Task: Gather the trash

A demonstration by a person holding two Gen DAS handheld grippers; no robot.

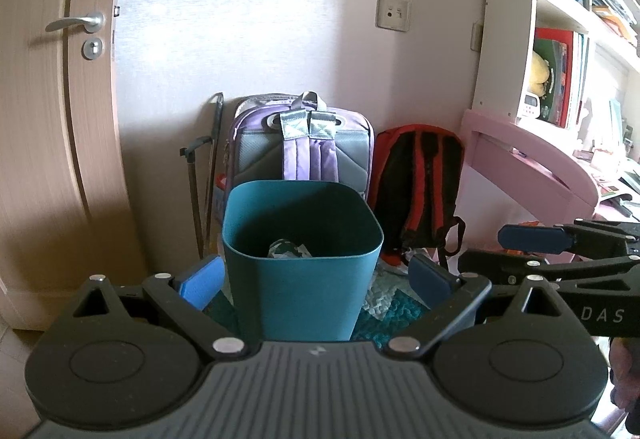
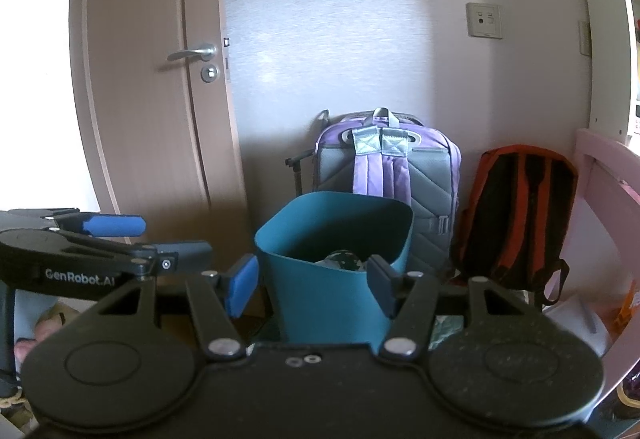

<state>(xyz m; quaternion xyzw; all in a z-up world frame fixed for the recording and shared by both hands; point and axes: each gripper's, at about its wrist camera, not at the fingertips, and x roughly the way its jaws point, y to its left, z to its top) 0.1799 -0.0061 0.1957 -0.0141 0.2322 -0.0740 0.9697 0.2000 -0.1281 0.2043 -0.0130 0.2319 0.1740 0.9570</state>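
Two legible marks, perhaps partial: "DAS" [image 1: 602, 315], "GenRobot.AI" [image 2: 80, 276].

One teal trash bin [image 1: 300, 271], two backpacks: one purple [image 1: 304, 143], one red-and-black [image 1: 416, 179]. Two hand-held grippers: left [image 1: 316, 279], right [image 2: 310, 283]. One door [image 1: 48, 119].

Soft daylight, glare on the wall [image 1: 248, 39], heavy fisheye bending, slight blur throughout.

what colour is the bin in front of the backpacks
Teal, plain with no pattern; the bin shows best in the left wrist view.
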